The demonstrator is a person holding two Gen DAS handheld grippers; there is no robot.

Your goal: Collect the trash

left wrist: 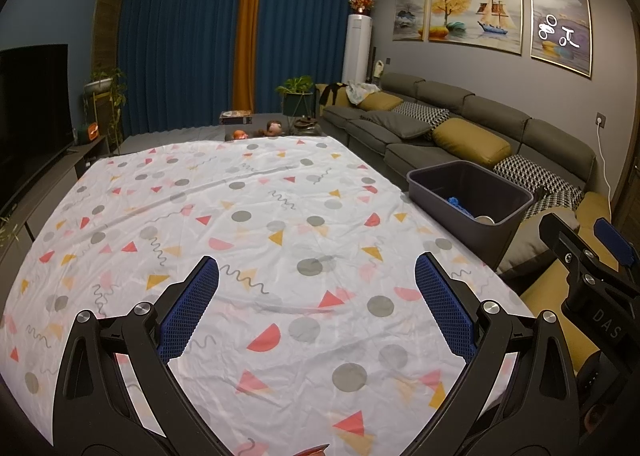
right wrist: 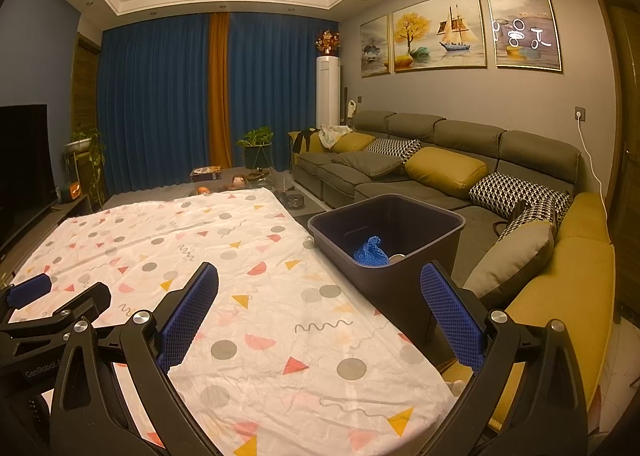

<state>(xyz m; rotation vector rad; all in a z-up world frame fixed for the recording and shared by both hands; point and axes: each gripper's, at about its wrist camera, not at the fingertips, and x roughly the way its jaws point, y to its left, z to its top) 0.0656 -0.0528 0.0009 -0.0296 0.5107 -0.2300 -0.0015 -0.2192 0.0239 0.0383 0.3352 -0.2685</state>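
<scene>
Left gripper [left wrist: 316,276] spread wide, nothing between blue pads, hovering over patterned tablecloth [left wrist: 248,223]. Right gripper [right wrist: 320,288] likewise spread, empty — poised over cloth's right edge. Dark bin [right wrist: 384,252] just beside table's right side, near grey sofa [right wrist: 400,175]. Inside bin: crumpled blue trash [right wrist: 370,252] plus pale round item [right wrist: 397,256] — kind unclear.

One dark bin [right wrist: 404,280]; inside, one blue mesh wad [right wrist: 371,252]. One patterned tablecloth [right wrist: 248,296]. Three framed paintings [right wrist: 440,35]. Two yellow cushions [right wrist: 446,171]. Two potted plants [right wrist: 256,143].
</scene>
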